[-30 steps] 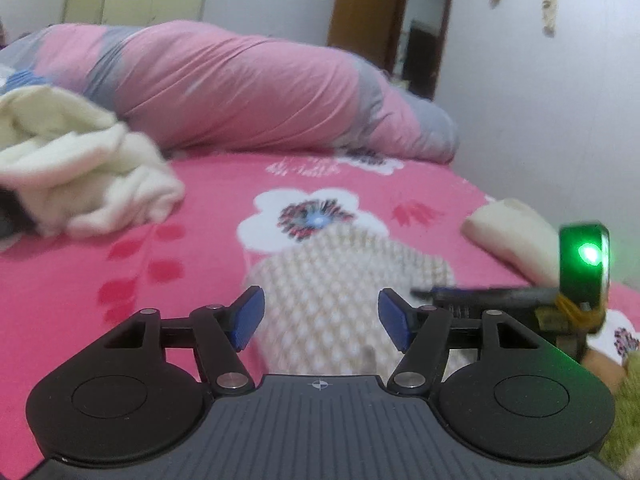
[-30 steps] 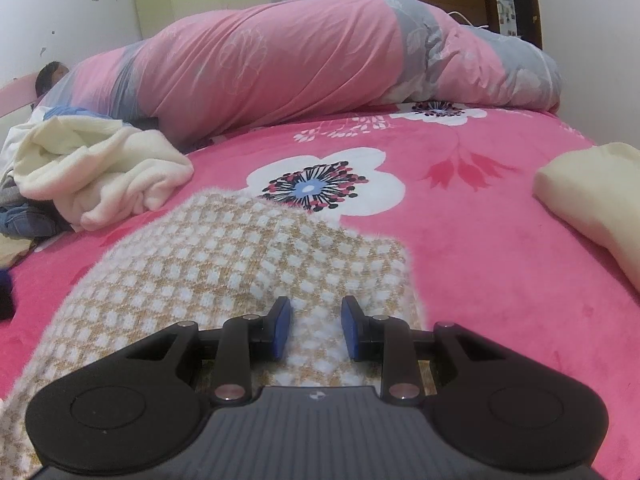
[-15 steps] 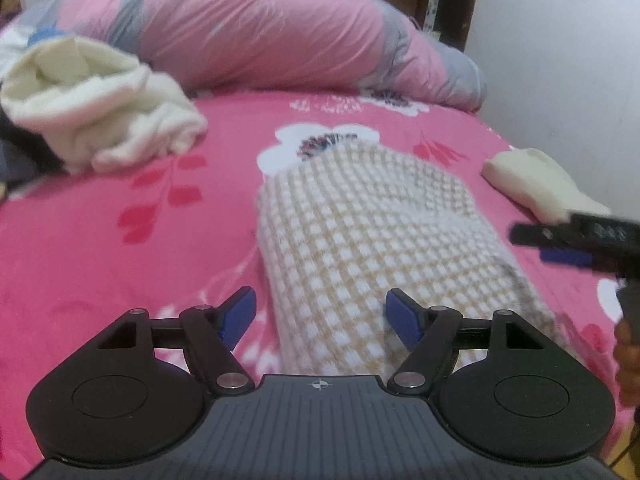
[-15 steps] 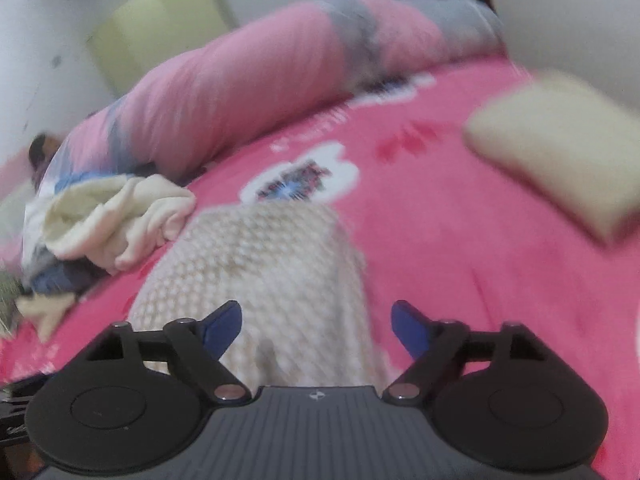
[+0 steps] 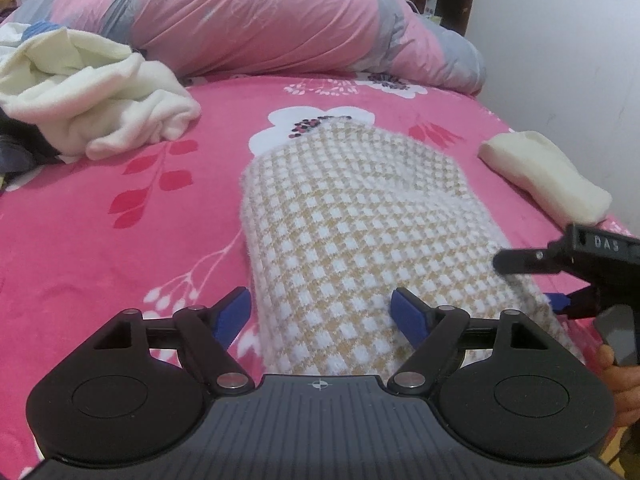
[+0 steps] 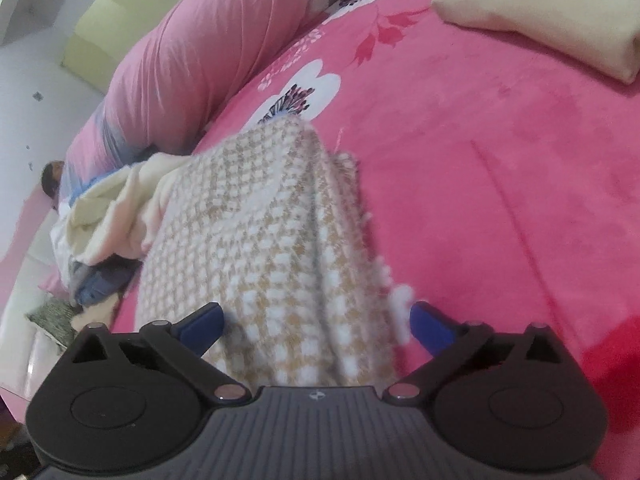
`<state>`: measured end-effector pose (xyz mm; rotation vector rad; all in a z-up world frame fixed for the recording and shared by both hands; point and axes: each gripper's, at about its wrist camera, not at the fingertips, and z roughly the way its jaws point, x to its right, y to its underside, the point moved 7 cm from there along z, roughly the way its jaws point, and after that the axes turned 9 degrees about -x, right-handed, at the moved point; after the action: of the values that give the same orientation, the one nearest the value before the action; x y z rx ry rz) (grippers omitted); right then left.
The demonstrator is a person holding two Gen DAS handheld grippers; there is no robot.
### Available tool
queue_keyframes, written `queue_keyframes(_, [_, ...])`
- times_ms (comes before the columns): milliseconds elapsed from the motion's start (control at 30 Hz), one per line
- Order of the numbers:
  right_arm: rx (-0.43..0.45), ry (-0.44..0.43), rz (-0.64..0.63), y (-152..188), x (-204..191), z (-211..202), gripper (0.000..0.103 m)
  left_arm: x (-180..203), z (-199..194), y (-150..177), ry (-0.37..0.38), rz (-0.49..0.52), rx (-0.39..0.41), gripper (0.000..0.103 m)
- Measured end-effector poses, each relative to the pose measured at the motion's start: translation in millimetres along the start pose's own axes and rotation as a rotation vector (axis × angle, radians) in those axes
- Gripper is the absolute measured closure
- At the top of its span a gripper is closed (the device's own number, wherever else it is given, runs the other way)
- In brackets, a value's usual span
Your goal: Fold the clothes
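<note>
The checked knit garment is lying folded lengthwise on the pink floral bed. The left gripper and right gripper are opening, gripping nothing; a blue pad could be snagging fuzzy knit, undoing the fold.

Right gripper released checked knit, apparently, jaws opening wide

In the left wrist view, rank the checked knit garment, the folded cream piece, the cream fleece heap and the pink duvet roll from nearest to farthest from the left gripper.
1. Checked knit garment: between the opening fingers of the left gripper.
2. Folded cream piece, right, and cream fleece heap, left: too close to call.
3. Pink duvet roll: along the back.
</note>
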<state>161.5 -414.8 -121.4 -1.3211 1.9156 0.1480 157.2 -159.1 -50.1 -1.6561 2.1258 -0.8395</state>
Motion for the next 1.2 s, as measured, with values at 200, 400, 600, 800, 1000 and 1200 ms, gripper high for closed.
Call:
queue_keyframes(200, [-0.009,-0.078,0.052,-13,4,10,0.0,2,1,0,-0.009,0.006,-0.002,0.024])
queue_keyframes(400, [-0.031,-0.142,0.107,-24,10,19,0.0,3,2,0,-0.013,0.007,-0.005,0.023])
queue_keyframes(600, [-0.063,-0.147,0.069,-21,8,19,0.0,6,2,1,-0.024,0.016,-0.002,0.023])
queue_keyframes(800, [-0.073,-0.14,0.044,-19,7,19,0.0,8,3,0,-0.032,0.02,-0.004,0.023])
queue_keyframes(1000, [-0.08,-0.14,0.034,-18,7,19,0.0,10,2,1,-0.045,0.031,0.002,0.023])
queue_keyframes(1200, [-0.085,-0.146,0.02,-16,6,19,0.0,-1,-3,4,0.052,-0.017,0.033,0.023])
